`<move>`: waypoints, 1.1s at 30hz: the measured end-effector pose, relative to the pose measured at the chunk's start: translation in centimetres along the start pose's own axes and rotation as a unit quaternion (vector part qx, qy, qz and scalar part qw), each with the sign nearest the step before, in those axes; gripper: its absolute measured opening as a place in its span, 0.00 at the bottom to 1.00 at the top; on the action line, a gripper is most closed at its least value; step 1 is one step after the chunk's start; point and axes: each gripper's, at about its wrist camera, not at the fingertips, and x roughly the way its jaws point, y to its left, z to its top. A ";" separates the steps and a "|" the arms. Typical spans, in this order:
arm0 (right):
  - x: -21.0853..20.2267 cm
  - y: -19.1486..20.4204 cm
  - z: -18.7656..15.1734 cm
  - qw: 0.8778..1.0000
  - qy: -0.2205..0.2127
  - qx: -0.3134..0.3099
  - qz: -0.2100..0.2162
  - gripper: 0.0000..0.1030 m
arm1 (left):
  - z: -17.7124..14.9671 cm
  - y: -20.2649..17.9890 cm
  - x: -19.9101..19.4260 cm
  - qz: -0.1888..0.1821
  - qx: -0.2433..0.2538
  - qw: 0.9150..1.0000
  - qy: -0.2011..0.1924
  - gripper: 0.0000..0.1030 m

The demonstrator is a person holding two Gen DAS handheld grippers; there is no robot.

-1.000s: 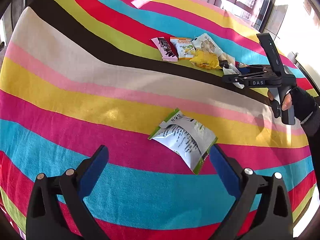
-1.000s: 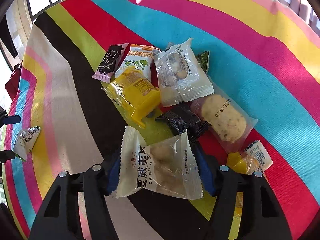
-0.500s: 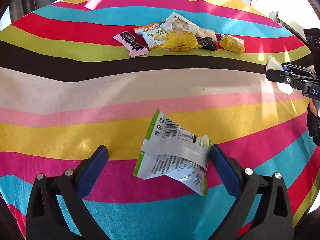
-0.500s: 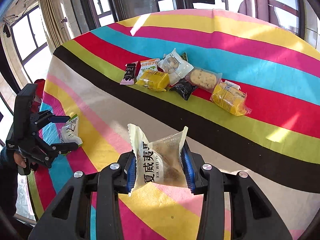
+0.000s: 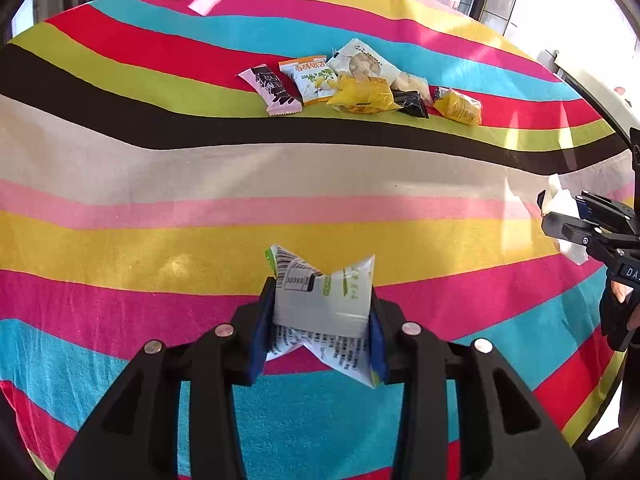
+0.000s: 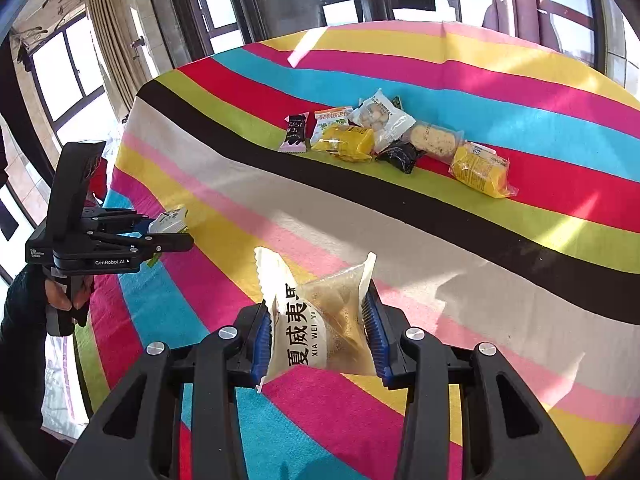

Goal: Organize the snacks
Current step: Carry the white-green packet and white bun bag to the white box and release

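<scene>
My left gripper is shut on a white-and-green snack packet, crumpled between the blue pads above the striped tablecloth. My right gripper is shut on a clear packet with white Chinese lettering, held above the cloth. A row of snacks lies farther back: a pink-black bar, an orange-white packet, a yellow packet, a white packet, a black packet and another yellow packet. The right gripper shows at the left wrist view's right edge; the left gripper shows in the right wrist view.
The striped cloth covers a round table whose edge falls away at the left. Windows and curtains stand behind it. The pile of snacks lies on the green and red stripes.
My left gripper has closed on the white-and-green packet, which lay loose between open jaws before. My right gripper has carried its clear packet away from the pile toward the near side.
</scene>
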 end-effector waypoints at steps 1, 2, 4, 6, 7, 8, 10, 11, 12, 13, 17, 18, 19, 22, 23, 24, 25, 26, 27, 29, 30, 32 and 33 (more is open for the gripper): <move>0.2 0.5 0.0 1.000 0.001 -0.001 0.005 0.39 | -0.3 0.1 -0.4 0.006 -0.004 1.000 -0.004 0.39; 0.5 1.1 -0.1 1.000 0.003 -0.004 0.010 0.39 | -0.5 0.0 -0.8 0.016 -0.006 1.000 -0.010 0.39; 1.2 2.5 -0.1 1.000 0.009 -0.013 0.017 0.39 | -0.9 0.1 -1.7 0.032 -0.014 0.999 -0.021 0.39; 2.0 4.1 -0.1 0.999 0.016 -0.028 0.024 0.39 | -1.2 0.1 -2.6 0.048 -0.020 0.998 -0.031 0.39; 2.3 4.9 -0.1 0.999 0.020 -0.035 0.027 0.39 | -1.4 0.1 -2.8 0.055 -0.023 0.998 -0.033 0.39; 2.6 5.6 0.0 0.998 0.023 -0.041 0.032 0.39 | -1.5 0.2 -3.0 0.060 -0.025 0.997 -0.034 0.39; 3.1 7.2 0.2 0.997 0.027 -0.055 0.041 0.39 | -1.9 0.3 -3.3 0.068 -0.029 0.997 -0.036 0.39; 3.3 7.9 0.3 0.997 0.029 -0.063 0.044 0.39 | -2.2 0.4 -3.4 0.073 -0.029 0.996 -0.035 0.39; 3.5 8.6 0.4 0.996 0.030 -0.070 0.046 0.39 | -2.5 0.5 -3.5 0.079 -0.028 0.996 -0.035 0.39; 3.8 9.2 0.4 0.996 0.032 -0.075 0.048 0.39 | -2.8 0.5 -3.6 0.084 -0.028 0.995 -0.035 0.39; 4.7 11.5 0.6 0.994 0.038 -0.090 0.058 0.39 | -4.1 1.4 -4.5 0.088 -0.039 0.995 -0.038 0.39; 4.9 12.1 0.7 0.993 0.040 -0.093 0.062 0.39 | -4.4 1.7 -4.7 0.091 -0.042 0.994 -0.039 0.39; 5.2 12.7 0.7 0.992 0.042 -0.096 0.066 0.39 | -4.7 2.0 -4.9 0.093 -0.044 0.994 -0.039 0.40; 6.0 14.5 0.8 0.990 0.048 -0.107 0.075 0.39 | -5.7 3.2 -5.8 0.098 -0.058 0.993 -0.040 0.40; 6.3 15.1 0.8 0.989 0.050 -0.111 0.079 0.39 | -6.1 3.6 -6.1 0.100 -0.063 0.992 -0.041 0.40; 6.6 15.7 0.8 0.989 0.052 -0.115 0.084 0.39 | -6.5 4.1 -6.5 0.102 -0.068 0.992 -0.042 0.40; 6.8 16.4 0.8 0.988 0.054 -0.119 0.088 0.39 | -6.8 4.5 -6.8 0.104 -0.073 0.991 -0.043 0.40; 7.0 17.1 0.8 0.986 0.055 -0.124 0.093 0.39 | -7.2 5.0 -7.2 0.105 -0.079 0.990 -0.043 0.40; 7.2 18.0 0.7 0.985 0.057 -0.130 0.097 0.39 | -7.6 5.5 -7.5 0.108 -0.084 0.990 -0.045 0.40; 7.6 19.5 0.7 0.982 0.059 -0.141 0.107 0.39 | -8.4 6.4 -8.3 0.113 -0.096 0.988 -0.050 0.40; 7.8 20.3 0.7 0.981 0.061 -0.147 0.112 0.39 | -8.9 6.8 -8.7 0.115 -0.101 0.987 -0.052 0.40; 8.1 21.8 0.6 0.978 0.065 -0.157 0.124 0.39 | -9.7 7.6 -9.3 0.123 -0.110 0.985 -0.053 0.40; 8.3 22.5 0.6 0.976 0.068 -0.163 0.129 0.39 | -10.2 8.0 -9.7 0.126 -0.116 0.984 -0.054 0.40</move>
